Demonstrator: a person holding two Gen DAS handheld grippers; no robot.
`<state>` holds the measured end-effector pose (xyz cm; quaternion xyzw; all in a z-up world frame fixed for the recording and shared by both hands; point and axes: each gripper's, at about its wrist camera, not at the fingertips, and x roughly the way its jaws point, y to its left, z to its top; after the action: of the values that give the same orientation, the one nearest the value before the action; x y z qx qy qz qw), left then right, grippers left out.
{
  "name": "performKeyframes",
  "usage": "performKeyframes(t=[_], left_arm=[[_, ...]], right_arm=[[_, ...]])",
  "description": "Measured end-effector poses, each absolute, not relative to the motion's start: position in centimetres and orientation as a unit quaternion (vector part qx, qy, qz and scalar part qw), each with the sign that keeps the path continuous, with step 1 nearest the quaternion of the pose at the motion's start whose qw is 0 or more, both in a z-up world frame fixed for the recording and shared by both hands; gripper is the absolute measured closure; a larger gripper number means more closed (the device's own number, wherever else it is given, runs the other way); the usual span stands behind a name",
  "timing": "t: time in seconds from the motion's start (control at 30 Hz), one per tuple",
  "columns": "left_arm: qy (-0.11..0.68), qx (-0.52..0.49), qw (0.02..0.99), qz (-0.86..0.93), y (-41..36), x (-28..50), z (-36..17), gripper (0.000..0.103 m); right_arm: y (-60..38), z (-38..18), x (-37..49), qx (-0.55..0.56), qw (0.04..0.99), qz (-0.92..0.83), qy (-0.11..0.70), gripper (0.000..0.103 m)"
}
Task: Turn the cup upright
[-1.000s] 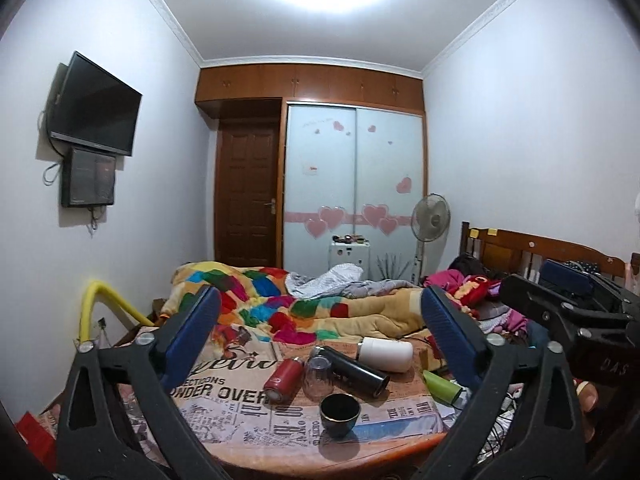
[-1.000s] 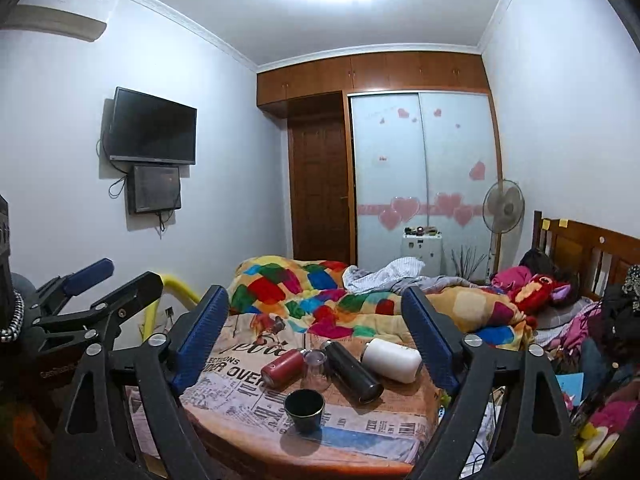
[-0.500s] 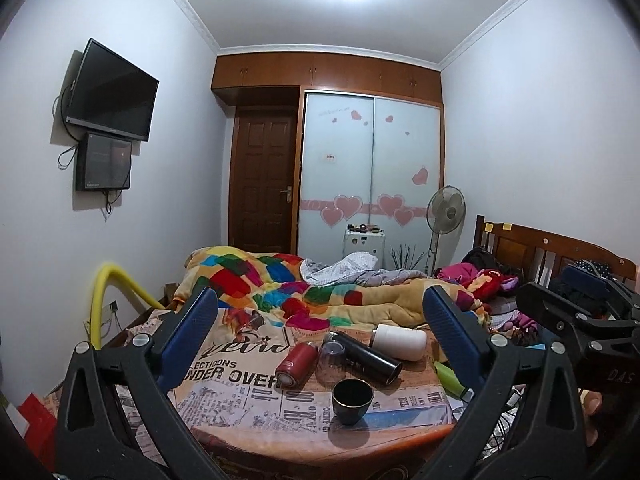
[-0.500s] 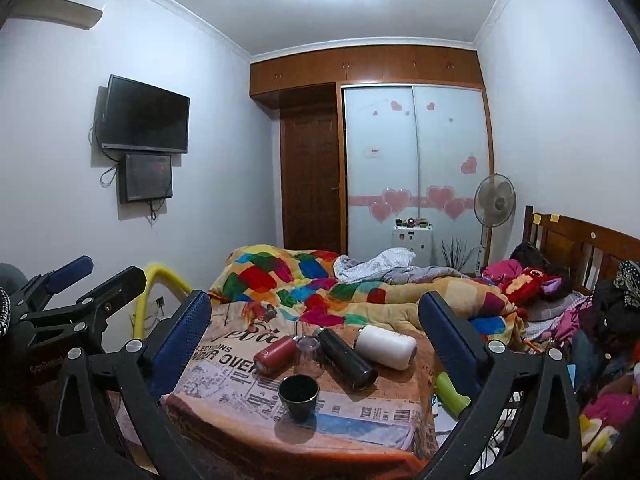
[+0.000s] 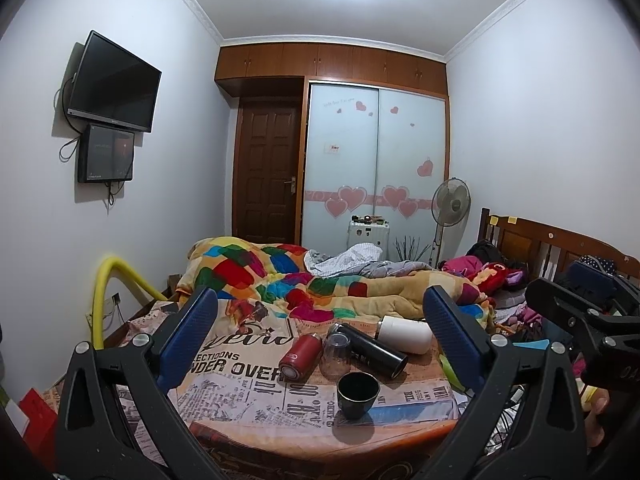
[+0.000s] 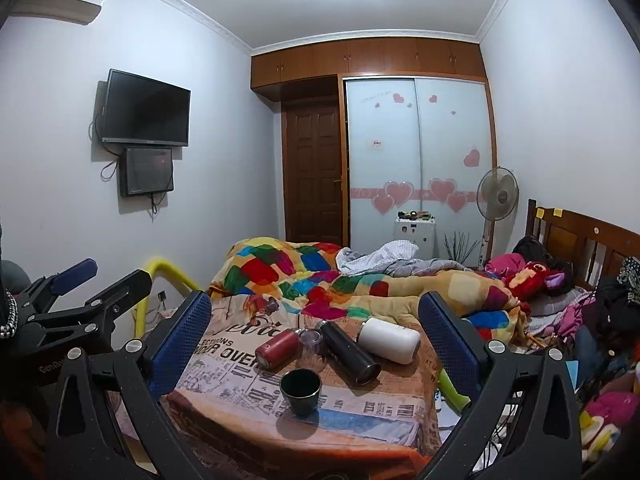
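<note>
On the bed (image 5: 360,280) in front of me lies a patchwork quilt (image 5: 256,268), and nearer to me a cloth (image 5: 248,392) printed like newspaper covers a low surface. Everything I name sits on that cloth, and I place it by the black cup (image 5: 357,395), which stands upright, mouth up, close to the cloth's near edge.

Behind the cup and to its right lies a white flask (image 5: 406,334) on its side. Just behind the cup a black flask (image 5: 370,350) lies on its side, slanting from back left to front right, its open end nearest the cup. Behind the cup to its left lies a red flask (image 5: 300,356), also on its side. Between the red flask and the black one stands a clear glass (image 5: 335,354), mouth down, touching or nearly touching both; I cannot tell which.

My left gripper (image 5: 320,344) hangs short of the cup with its blue fingers (image 5: 188,338) spread wide, holding nothing. My right gripper (image 6: 314,344) is the same: fingers (image 6: 450,344) wide apart, nothing between them, the cup well ahead of them and untouched.
</note>
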<state>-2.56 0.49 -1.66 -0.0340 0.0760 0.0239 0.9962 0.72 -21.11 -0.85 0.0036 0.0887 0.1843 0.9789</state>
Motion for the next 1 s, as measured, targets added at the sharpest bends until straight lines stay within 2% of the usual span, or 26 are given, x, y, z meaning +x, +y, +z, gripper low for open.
performKeyframes(t=[1.0], left_arm=[[0.086, -0.038, 0.995, 0.025, 0.62, -1.84, -2.09, 0.0]], right_arm=[[-21.06, -0.77, 1.12, 0.004, 0.977, 0.188, 0.096, 0.0]])
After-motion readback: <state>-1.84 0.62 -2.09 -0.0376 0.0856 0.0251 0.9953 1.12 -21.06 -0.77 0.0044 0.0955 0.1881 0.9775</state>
